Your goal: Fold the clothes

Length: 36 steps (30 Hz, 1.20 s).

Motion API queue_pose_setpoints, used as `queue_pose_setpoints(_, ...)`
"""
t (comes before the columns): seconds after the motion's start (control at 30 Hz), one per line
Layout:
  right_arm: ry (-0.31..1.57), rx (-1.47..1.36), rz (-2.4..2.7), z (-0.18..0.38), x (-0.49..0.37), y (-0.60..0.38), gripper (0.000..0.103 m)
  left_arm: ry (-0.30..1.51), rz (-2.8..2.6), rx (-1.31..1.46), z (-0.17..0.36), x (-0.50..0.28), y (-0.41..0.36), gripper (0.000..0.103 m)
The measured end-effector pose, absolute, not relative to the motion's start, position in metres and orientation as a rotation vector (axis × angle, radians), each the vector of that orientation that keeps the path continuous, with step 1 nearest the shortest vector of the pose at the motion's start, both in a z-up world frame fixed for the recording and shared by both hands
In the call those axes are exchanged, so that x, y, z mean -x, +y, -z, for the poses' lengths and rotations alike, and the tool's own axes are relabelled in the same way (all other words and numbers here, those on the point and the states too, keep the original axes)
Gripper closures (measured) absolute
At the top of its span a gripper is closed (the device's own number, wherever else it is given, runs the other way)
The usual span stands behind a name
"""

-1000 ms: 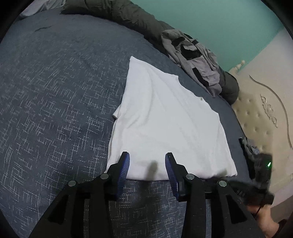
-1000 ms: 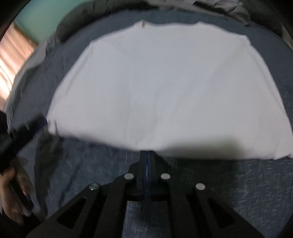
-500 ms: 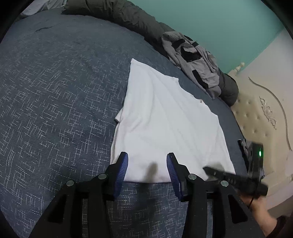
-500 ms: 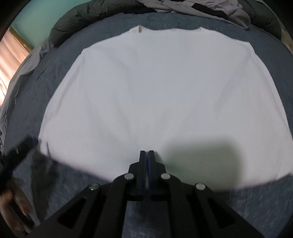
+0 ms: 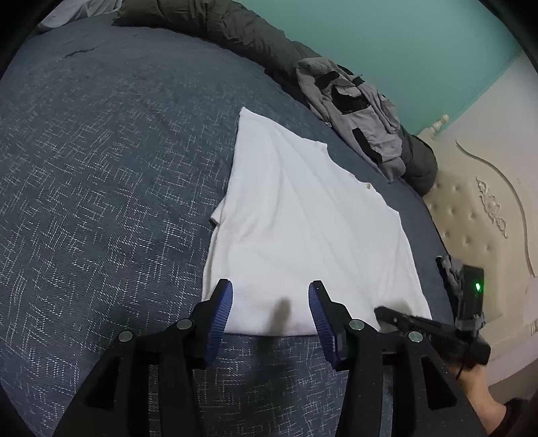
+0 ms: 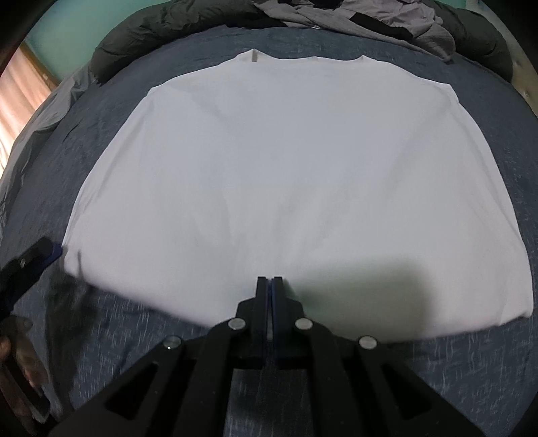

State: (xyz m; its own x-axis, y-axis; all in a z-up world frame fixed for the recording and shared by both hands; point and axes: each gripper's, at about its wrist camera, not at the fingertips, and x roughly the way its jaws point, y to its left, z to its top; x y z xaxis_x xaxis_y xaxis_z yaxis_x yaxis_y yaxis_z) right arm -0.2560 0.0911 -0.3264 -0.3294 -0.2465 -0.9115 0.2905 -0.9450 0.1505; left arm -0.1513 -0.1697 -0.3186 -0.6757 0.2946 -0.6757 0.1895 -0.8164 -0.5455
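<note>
A white shirt (image 5: 302, 228) lies flat on the dark blue bed (image 5: 101, 168), its collar at the far end and its hem nearest the grippers.

The left view alone shows a cream headboard (image 5: 477, 208) on the right and a grey garment (image 5: 356, 114) heaped on a dark duvet (image 5: 218, 30) past the shirt; it also catches the right gripper (image 5: 383, 312) low on the right, at the hem's right corner. The right view alone shows a curtain (image 6: 20, 97) at far left and the whole shirt spread square.

The left gripper (image 5: 270, 302) hangs over the hem's left part, jaws spread and opening, only the hem's cloth below them. The right gripper (image 6: 269, 282) has its jaws pressed together over the near hem; whether cloth is pinched I cannot tell.

Bare bed lies wide to the left of the shirt and in a strip before the hem.
</note>
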Motion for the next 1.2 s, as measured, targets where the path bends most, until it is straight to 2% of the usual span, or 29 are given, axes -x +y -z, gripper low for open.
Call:
queue_pose_setpoints(0.33, 0.014, -1.609, 2.346, 0.326, 0.322, 0.088, 0.102, -0.938, -2.663, 1.240, 0.319, 0.153, -0.174, 0.051)
queue_pose_setpoints(0.8, 0.084, -1.618, 2.250, 0.323, 0.221, 0.100, 0.101, -0.952, -2.650, 1.234, 0.318, 0.152, -0.172, 0.050)
queue_pose_setpoints(1.2, 0.113, -1.579, 2.329, 0.321, 0.279, 0.076, 0.101, -0.976, -2.650, 1.234, 0.321, 0.152, -0.177, 0.048)
